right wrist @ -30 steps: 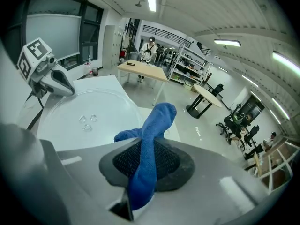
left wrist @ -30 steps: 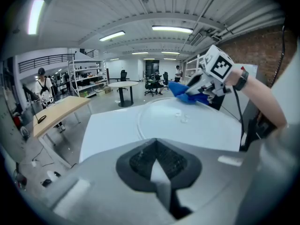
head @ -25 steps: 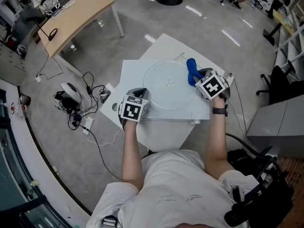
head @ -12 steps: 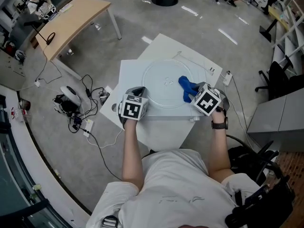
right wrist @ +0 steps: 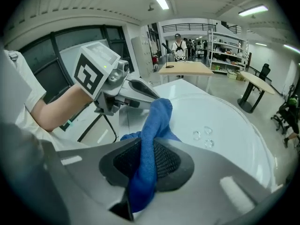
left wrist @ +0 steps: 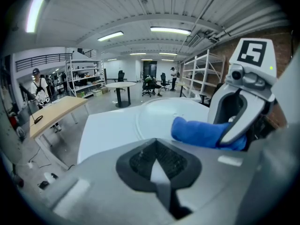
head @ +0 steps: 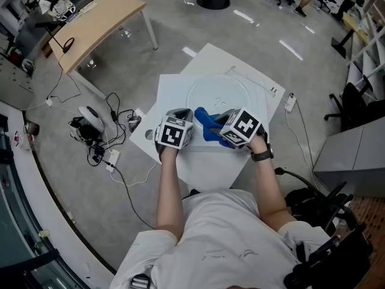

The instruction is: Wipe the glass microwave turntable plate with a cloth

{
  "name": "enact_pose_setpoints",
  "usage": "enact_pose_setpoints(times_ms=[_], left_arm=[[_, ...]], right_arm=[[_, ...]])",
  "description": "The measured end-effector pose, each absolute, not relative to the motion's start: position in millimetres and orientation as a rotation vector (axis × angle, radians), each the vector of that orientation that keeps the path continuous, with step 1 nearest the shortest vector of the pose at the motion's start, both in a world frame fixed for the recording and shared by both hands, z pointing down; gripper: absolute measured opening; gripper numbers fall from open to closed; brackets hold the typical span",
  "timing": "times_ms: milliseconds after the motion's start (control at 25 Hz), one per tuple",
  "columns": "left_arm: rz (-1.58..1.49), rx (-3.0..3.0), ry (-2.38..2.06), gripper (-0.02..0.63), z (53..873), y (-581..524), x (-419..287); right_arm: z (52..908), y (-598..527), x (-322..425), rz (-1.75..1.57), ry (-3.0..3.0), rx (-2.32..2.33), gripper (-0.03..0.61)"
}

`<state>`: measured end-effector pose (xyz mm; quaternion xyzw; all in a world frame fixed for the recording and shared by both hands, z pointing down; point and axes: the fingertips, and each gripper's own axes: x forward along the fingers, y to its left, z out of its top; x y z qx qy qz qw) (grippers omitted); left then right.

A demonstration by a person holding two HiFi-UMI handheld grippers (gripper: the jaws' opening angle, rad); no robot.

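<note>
The round, clear glass turntable plate (head: 218, 95) lies flat on a smooth white board (head: 171, 92), with three small nubs at its centre. My right gripper (right wrist: 143, 172) pinches a soft blue terry cloth (right wrist: 157, 116) tight. The cloth has swept from the plate's right rim to its near edge. My left gripper (left wrist: 159, 177), jaws pressed together, has stayed at the plate's near-left rim, now just beside the cloth.
</note>
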<state>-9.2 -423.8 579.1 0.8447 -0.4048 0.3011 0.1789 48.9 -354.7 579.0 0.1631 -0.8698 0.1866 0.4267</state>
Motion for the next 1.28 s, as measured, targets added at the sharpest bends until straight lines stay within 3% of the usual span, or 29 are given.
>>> enact_pose_setpoints(times_ms=[560, 1280], left_arm=[[0.874, 2.392, -1.111, 0.0, 579, -426, -5], [0.869, 2.381, -1.103, 0.0, 578, -425, -3]], right_arm=[[583, -411, 17, 0.392, -2.169, 0.508, 0.071], [571, -531, 13, 0.012, -2.09, 0.648, 0.072]])
